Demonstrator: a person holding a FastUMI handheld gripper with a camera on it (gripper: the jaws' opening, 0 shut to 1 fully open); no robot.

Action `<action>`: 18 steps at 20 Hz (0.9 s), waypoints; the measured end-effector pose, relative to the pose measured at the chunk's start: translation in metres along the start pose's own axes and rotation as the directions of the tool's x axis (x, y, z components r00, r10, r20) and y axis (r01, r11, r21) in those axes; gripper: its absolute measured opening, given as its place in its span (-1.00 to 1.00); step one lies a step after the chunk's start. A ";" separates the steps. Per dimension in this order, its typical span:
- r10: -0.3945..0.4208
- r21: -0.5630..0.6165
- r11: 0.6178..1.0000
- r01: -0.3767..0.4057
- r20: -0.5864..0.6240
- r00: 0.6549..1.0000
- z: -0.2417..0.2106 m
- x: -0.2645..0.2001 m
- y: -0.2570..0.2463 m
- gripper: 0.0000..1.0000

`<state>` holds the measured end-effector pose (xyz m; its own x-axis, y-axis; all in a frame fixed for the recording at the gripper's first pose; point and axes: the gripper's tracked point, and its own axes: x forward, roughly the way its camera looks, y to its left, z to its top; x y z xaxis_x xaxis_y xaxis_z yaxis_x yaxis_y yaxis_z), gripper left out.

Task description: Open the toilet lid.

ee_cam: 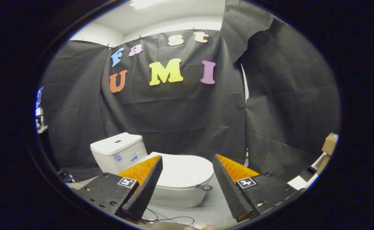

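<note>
A white toilet [174, 182] sits just beyond the gripper [187, 159], its lid [183, 172] down flat and its tank [118, 151] at ten o'clock. The fingers stand wide apart, holding nothing, with the lid's front between them.

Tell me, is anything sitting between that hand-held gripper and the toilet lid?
Nothing. In the gripper view the hand-held gripper is open, and the closed toilet lid lies just ahead of its fingers, across bare floor.

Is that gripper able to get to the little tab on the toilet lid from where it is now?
Probably yes. The gripper is open, the closed lid lies just beyond its fingers, and the tab on the lid's front edge sits between them with nothing in the way.
</note>
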<state>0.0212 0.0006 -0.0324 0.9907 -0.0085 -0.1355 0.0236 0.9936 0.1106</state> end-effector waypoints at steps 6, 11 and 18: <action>0.008 -0.048 0.999 -0.011 -0.061 0.998 0.009 0.018 0.015 0.97; 0.064 0.029 0.998 -0.060 -0.224 0.973 -0.018 0.057 0.028 0.98; 0.049 0.163 0.986 0.032 -0.470 0.881 -0.074 0.101 -0.003 0.97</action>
<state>0.1108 0.0046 -0.1194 0.8116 0.0946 -0.5765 0.0767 0.9610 0.2657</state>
